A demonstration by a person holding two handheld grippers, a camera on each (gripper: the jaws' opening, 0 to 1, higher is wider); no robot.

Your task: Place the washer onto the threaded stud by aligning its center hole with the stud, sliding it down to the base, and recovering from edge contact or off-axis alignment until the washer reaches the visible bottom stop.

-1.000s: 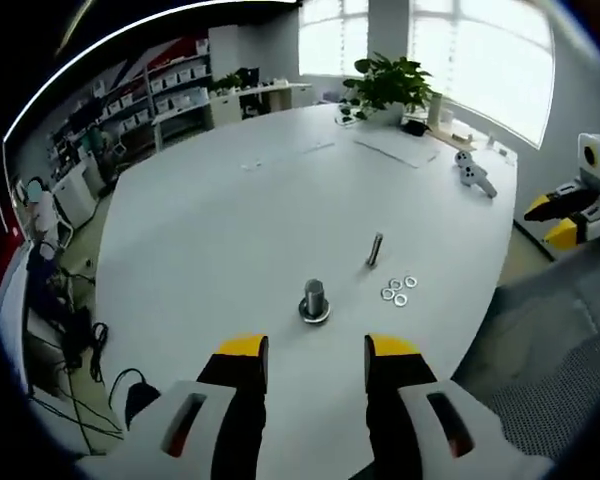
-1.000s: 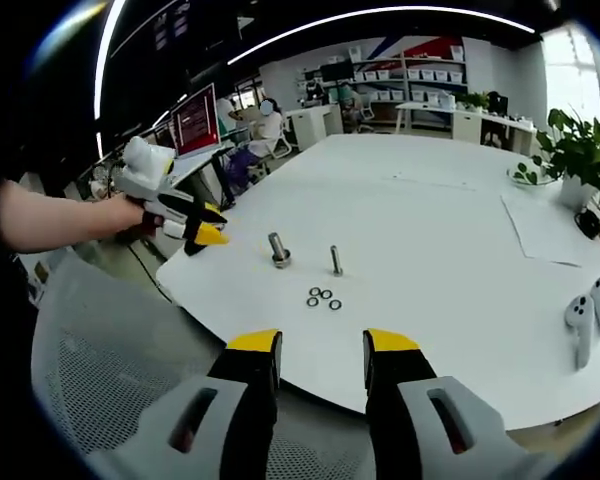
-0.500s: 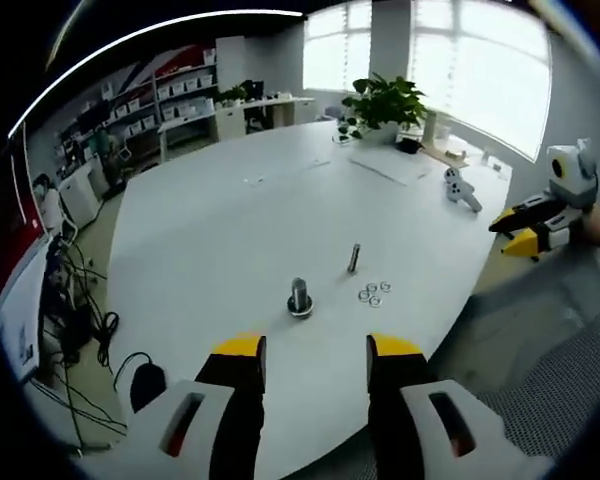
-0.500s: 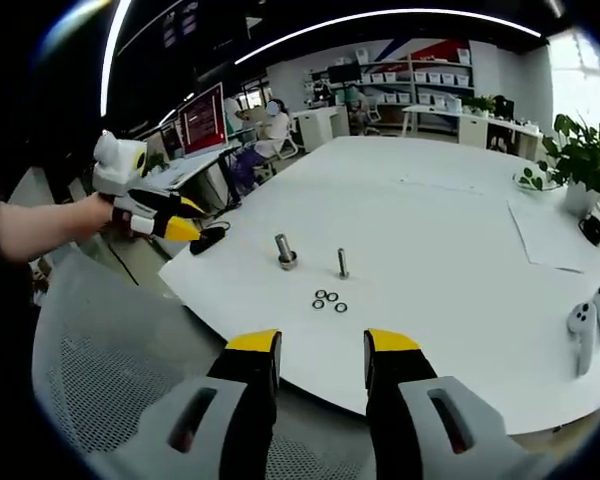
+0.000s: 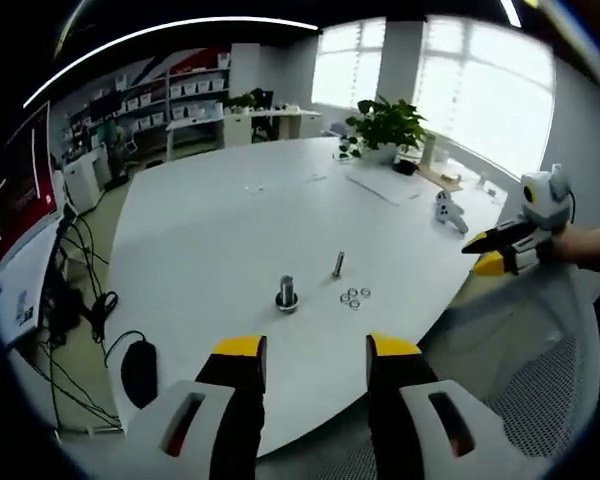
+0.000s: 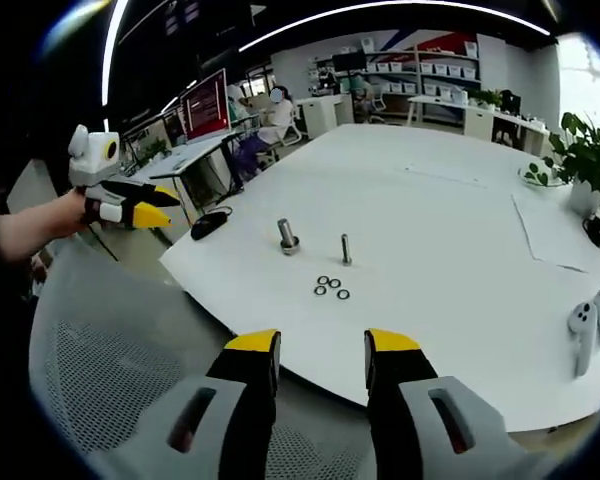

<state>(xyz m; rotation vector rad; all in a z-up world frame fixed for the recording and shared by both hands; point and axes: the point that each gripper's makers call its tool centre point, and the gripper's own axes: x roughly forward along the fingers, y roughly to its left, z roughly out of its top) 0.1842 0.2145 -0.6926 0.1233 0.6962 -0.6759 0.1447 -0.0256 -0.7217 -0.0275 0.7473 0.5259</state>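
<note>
left claw (image 5: pixel 305 350): jaws spread apart with a clear gap, nothing between them, touching nothing. It hangs off the near edge of the desk (image 5: pixel 220 230). From the right gripper view you can spot it (image 6: pixel 150 206) held in a hand (image 6: pixel 65 212) out past the desk's corner, tips looking parted.

right claw (image 6: pixel 322 348): same deal, jaws wide, holding nothing, hovering above a mesh chair back (image 6: pixel 120 390) short of the desk edge. In the left gripper view it (image 5: pixel 488 252) sits out to the side, also held by a hand.

washers (image 6: pixel 331 288): a little cluster of four rings lying flat on the desk, all loose, none on a stud. Left gripper view has them at (image 5: pixel 353 296).

threaded stud (image 6: pixel 346 248): thin one, standing upright just beside the washers, bare all the way down.

fat bolt (image 6: pixel 287 236): a thicker upright stud with a wide base, near the thin one on the far side from the washers, nothing on it that I can tell.

containers: storage bins on the back shelves (image 6: pixel 420 70), way too small to see what's in them.

other stuff: white controllers (image 6: pixel 588 325) near the desk's edge, well apart from the hardware; a potted plant (image 5: pixel 385 100) at the far end; a sheet of paper (image 5: pixel 382 183) near it; a black mouse (image 6: pixel 209 224) at the corner; a red monitor (image 6: pixel 206 102) off behind.

in the way: nothing sits between either claw and the washers, just bare desk.
</note>
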